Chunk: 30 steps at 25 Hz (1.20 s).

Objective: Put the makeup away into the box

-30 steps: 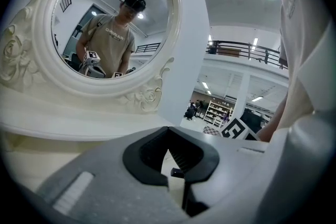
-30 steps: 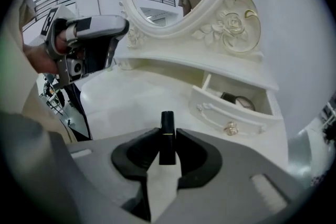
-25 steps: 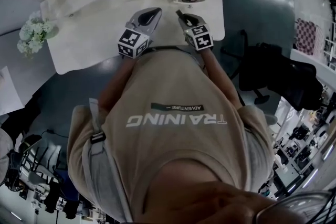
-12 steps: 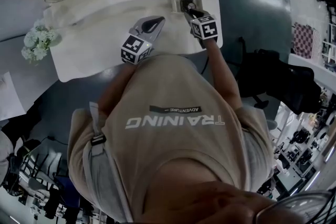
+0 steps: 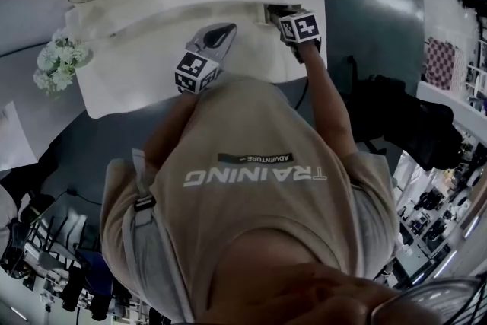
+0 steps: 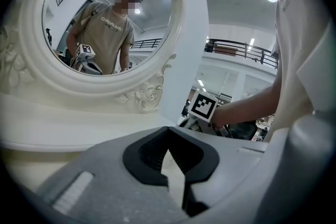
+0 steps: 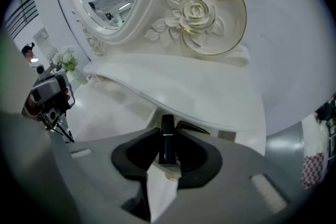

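Lipstick (image 7: 167, 144) sits clenched between the fingers of the right gripper (image 7: 168, 136). Its long axis runs along the fingers, and its far end juts past their tips and points steeply down toward the tabletop (image 5: 152, 65). It hangs over the far right corner of that tabletop, just beside a small box (image 5: 268, 10). The gripper's marker cube hides most of the box in the head view, so I cannot tell whether the tube touches it.

The left gripper (image 6: 168, 152) is held nearly level over the middle of the tabletop, well apart from the right one. Its fingers meet at the tips with nothing between them.

The tabletop is white and curved along its near edge, part of a vanity with an oval mirror (image 6: 105, 18) in a cream frame carved with roses. A bunch of pale flowers (image 5: 55, 65) stands at the left end. Round it lies a glossy grey floor (image 5: 365, 19), with a dark chair (image 5: 403, 118) to the right.

The tube is slim, glossy black and square-edged, with a thin gold band partway along.
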{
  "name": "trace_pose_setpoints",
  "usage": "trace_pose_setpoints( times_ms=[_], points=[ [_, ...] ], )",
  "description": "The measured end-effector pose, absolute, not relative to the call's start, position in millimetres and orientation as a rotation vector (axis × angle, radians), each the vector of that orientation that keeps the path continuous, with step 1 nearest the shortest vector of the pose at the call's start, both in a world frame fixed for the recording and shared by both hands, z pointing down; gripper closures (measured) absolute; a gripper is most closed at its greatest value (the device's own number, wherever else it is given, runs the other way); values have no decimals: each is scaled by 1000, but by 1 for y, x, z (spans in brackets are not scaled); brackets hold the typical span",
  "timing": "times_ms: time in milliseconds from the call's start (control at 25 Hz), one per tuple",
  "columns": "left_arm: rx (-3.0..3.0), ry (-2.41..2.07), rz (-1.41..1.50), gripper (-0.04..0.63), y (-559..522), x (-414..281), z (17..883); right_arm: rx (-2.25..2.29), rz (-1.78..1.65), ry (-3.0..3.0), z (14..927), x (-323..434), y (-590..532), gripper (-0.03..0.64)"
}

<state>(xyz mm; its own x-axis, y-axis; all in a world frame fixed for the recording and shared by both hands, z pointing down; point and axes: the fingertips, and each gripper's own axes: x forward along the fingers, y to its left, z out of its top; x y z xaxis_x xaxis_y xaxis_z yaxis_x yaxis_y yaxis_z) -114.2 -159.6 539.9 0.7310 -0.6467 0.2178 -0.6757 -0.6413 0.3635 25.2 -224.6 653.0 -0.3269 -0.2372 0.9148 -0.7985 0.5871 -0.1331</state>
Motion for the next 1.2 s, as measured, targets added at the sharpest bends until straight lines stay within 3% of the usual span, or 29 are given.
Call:
trace_pose_setpoints(
  times_ms=[1200],
  points=[
    [2507, -1048, 202, 588, -150, -91, 538, 884, 895, -1884, 669, 24, -233, 503]
  ],
)
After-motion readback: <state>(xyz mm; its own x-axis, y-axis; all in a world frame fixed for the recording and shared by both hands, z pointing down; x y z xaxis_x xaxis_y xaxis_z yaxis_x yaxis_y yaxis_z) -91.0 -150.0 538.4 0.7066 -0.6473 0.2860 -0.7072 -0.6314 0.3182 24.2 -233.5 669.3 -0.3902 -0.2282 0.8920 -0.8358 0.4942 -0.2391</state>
